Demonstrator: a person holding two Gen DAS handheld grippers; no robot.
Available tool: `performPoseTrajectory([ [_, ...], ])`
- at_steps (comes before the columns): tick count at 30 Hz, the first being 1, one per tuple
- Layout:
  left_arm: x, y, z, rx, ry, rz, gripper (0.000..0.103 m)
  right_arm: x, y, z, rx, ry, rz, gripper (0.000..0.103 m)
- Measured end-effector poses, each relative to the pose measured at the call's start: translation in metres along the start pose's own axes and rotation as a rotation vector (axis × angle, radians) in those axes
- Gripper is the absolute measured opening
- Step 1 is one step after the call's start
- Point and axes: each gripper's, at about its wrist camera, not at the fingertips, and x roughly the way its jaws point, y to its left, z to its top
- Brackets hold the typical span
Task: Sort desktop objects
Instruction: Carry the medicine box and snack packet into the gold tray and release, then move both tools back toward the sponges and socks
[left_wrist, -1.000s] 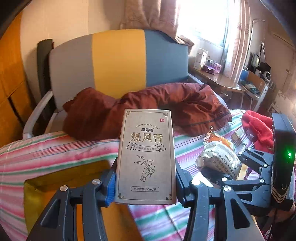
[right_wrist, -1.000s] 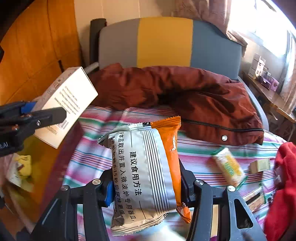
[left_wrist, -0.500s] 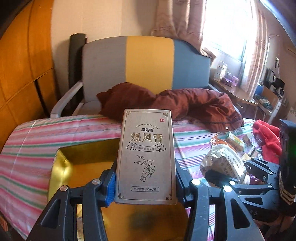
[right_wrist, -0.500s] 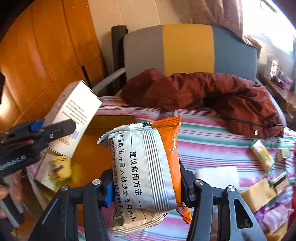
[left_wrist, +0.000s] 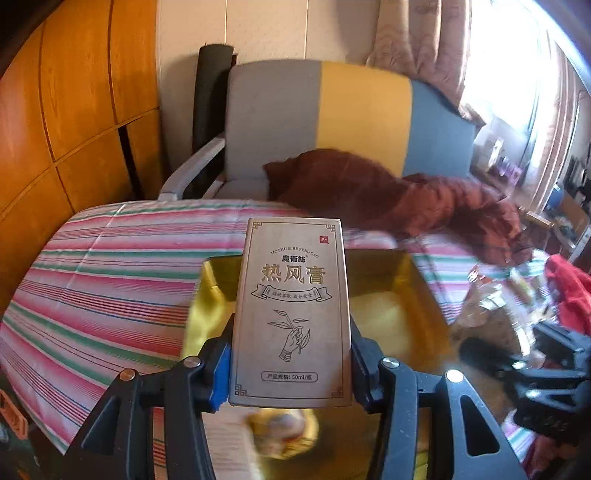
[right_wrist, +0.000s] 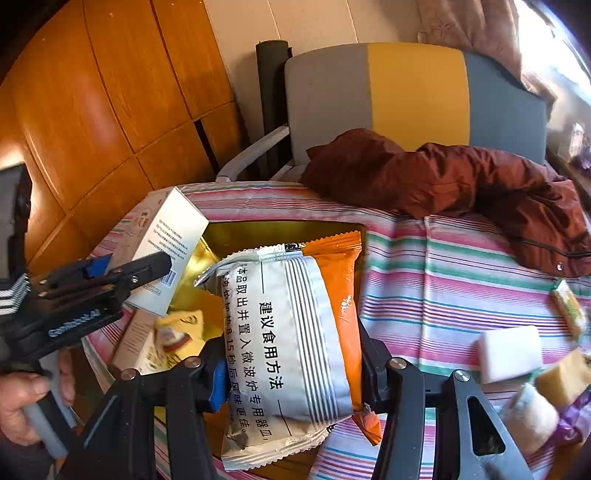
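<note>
Left gripper (left_wrist: 291, 365): jaws clamped on upright tan carton (left_wrist: 291, 306), printed "MO SHU SI RE FENG GAO", "50ml", held over gold tray (left_wrist: 406, 295) at the striped table's (left_wrist: 110, 280) near edge. Right gripper (right_wrist: 291, 376): jaws clamped on grey-and-orange snack packet (right_wrist: 295, 332), Chinese text, over the same tray.

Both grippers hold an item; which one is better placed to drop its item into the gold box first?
Left, probably: its tan carton hangs directly above the gold box, while the right gripper's snack packet sits nearer the box's edge.
</note>
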Motion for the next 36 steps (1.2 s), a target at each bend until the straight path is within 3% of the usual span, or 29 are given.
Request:
performPoseTrajectory([
  [5,0.022,0.031,0.004,-0.037,0.035,0.066,0.058,0.022,0.019,0.018,0.068,0.003,0.05,0.058],
  [8,0.018,0.046,-0.001,-0.082,0.022,0.055,0.062,0.033,0.027,0.028,0.127,-0.009,0.105,0.074],
  [15,-0.005,0.059,-0.027,-0.155,-0.002,0.021,0.062,0.036,0.046,0.015,0.052,0.025,0.095,0.074],
  [19,-0.02,0.05,-0.043,-0.169,-0.006,-0.007,0.062,0.032,0.047,-0.007,0.018,0.051,0.066,0.078],
  [26,-0.038,0.023,-0.056,-0.109,-0.013,-0.006,0.062,0.014,0.048,-0.035,-0.045,0.037,-0.006,0.084],
  [30,-0.046,0.008,-0.062,-0.083,-0.017,-0.011,0.062,-0.001,0.042,-0.048,-0.043,0.011,-0.037,0.09],
  [36,-0.056,-0.014,-0.067,-0.025,-0.03,-0.016,0.062,-0.026,0.033,-0.062,-0.056,-0.046,-0.084,0.091],
])
